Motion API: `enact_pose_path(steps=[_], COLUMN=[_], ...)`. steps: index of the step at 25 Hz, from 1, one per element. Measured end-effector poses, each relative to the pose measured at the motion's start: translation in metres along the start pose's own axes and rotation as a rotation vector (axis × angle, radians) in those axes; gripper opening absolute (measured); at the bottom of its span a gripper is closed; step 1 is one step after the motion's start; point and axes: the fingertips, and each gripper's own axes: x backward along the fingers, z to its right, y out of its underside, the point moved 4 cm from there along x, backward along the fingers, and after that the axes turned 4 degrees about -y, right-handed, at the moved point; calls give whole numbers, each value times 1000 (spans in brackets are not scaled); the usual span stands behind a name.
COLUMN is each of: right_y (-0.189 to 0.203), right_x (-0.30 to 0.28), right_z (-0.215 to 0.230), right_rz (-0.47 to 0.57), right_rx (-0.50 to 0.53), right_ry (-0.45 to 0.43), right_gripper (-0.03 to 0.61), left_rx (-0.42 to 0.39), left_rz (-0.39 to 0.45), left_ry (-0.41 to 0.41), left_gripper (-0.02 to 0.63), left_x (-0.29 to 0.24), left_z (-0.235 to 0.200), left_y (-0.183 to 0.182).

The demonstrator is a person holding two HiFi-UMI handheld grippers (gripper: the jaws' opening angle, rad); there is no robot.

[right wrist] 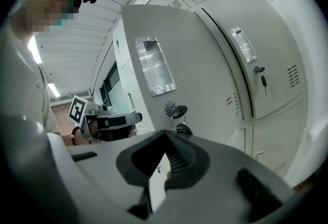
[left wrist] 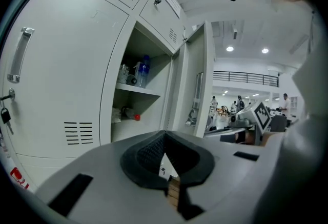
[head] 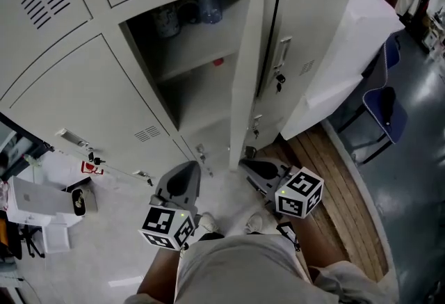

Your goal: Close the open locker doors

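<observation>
Locker door (right wrist: 200,59): one door stands open, swung out from the bank toward the person. It is hinged on the right side of its compartment, and its outer face fills much of the right gripper view.
Door fittings: a clear recessed handle (right wrist: 154,66) sits above a lock with keys (right wrist: 175,111) hanging from it.
Open compartment (head: 201,97): it lies in the middle of the bank, straight ahead of the person, and is divided by a shelf (head: 198,45).
Contents: a blue-tinted bottle (head: 211,7) stands among other containers on the shelf. A small red-capped item (head: 217,62) lies on the level below.
Neighbouring lockers: the left-hand locker (left wrist: 66,64) is shut and has vent slots low on its door. The right-hand locker (right wrist: 266,59) is shut with a key in its lock.
Left gripper (left wrist: 164,135): the jaws meet at the tips with nothing between them. It is held low and pointed at the open compartment.
Right gripper (right wrist: 165,135): the jaws are pressed together and empty. It is near the door's outer face and aimed just below the lock.
Surroundings: a blue chair (head: 386,111) stands on the floor to the right of the bank.
</observation>
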Motion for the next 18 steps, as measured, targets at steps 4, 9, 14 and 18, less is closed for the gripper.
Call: enact_pose_path(steps=[4, 9, 14, 18], right_y=[-2, -5, -9, -13], right_x=[-19, -40, -64, -85], right_z=[-4, -6, -7, -7], right_rz=[-6, -11, -2, -2], right_rx=[10, 16, 16, 18], right_ry=[-10, -20, -22, -24], right_gripper=[25, 25, 26, 25], left_rx=[4, 3, 14, 17], left_rz=[0, 5, 8, 15], left_ry=[-7, -15, -50, -72], left_gripper=[15, 15, 15, 15], left_x=[4, 10, 19, 27], left_z=[-17, -35, -61, -81], left_y=[-1, -3, -3, -6])
